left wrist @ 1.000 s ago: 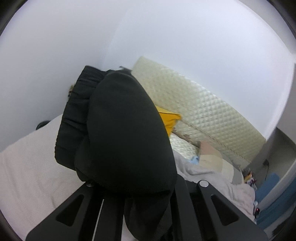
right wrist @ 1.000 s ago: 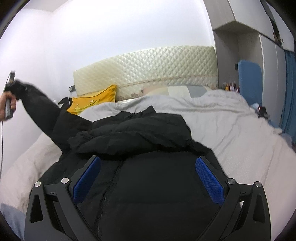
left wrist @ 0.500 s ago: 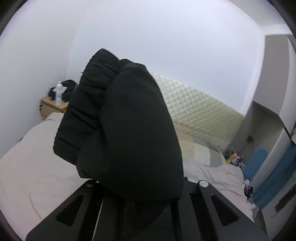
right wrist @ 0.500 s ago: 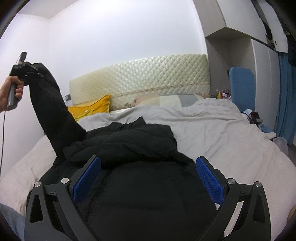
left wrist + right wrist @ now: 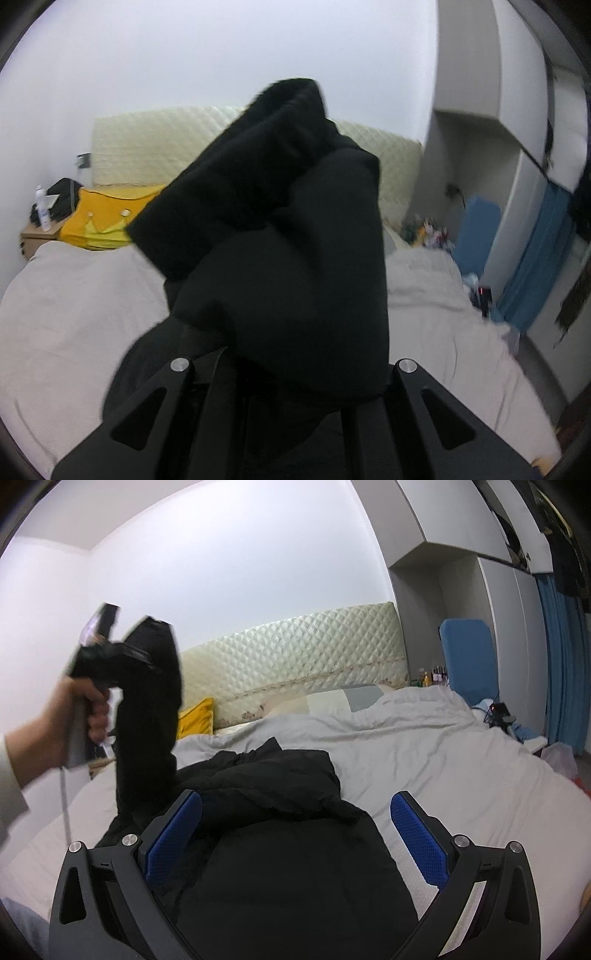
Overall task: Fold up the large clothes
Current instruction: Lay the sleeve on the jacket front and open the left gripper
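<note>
Across the bed (image 5: 424,775), the black jacket (image 5: 288,856) lies crumpled and unfolded, left gripper (image 5: 110,657) clamped on its raised sleeve (image 5: 147,709), right gripper (image 5: 295,834) open above, folding barely begun.

The left gripper (image 5: 125,653) is held raised in the person's left hand (image 5: 79,712) with its jaws clamped on the black jacket sleeve (image 5: 280,236), while the right gripper (image 5: 295,834) is held low and level, its blue-padded fingers (image 5: 417,842) spread wide with nothing gripped between them.
</note>
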